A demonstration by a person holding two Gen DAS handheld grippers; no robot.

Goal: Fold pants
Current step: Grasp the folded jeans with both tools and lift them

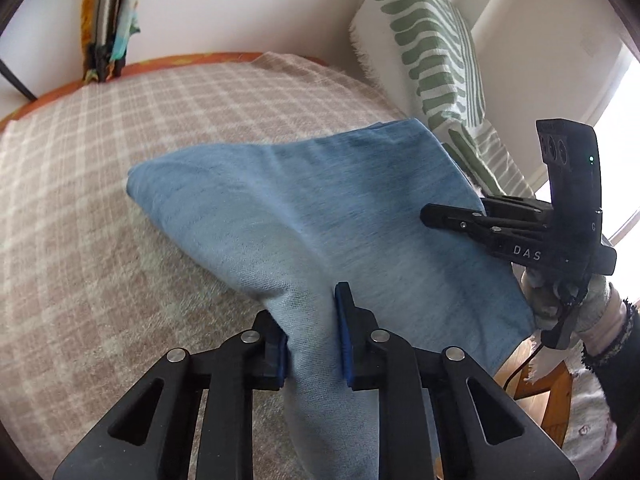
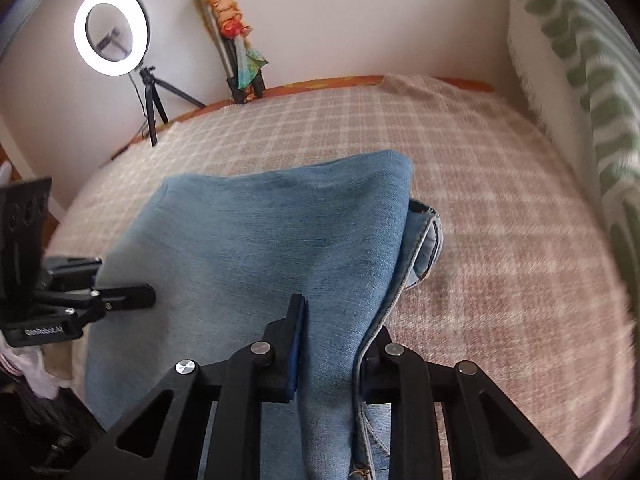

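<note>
Blue jeans (image 1: 320,208) lie partly folded on a bed w/ a beige checked blanket (image 1: 100,160), the near end lifted by both claws. Left claw (image 1: 312,344) is clamped on a bunched fold of the denim, cloth squeezed btwn its blue pads (image 1: 344,336). In the left wrist view the right claw (image 1: 452,216) shows from the side at the far right edge of the jeans, held by a hand in a light glove (image 1: 560,300); its tips sit against the cloth.

Right wrist view: right claw (image 2: 332,344) is clamped on the jeans (image 2: 280,240) too, denim and a seamed edge pinched btwn the pads (image 2: 298,344). The cloth spreads away from the claw in a broad panel, top edge folded over; a hem or cuff (image 2: 428,240) pokes out from under the right side, resting on the blanket (image 2: 500,220). Left claw (image 2: 132,296) appears at the left of this view, tips at the jeans' left edge.

Beyond the bed: lit ring light (image 2: 111,31) on a small tripod by the white wall, a colorful wrapped bundle (image 2: 230,32) standing at the bed's far edge, also seen in the left view (image 1: 108,20). Green-and-white striped throw (image 1: 432,48) hangs on the right; some motion blur on that side in the right view.
</note>
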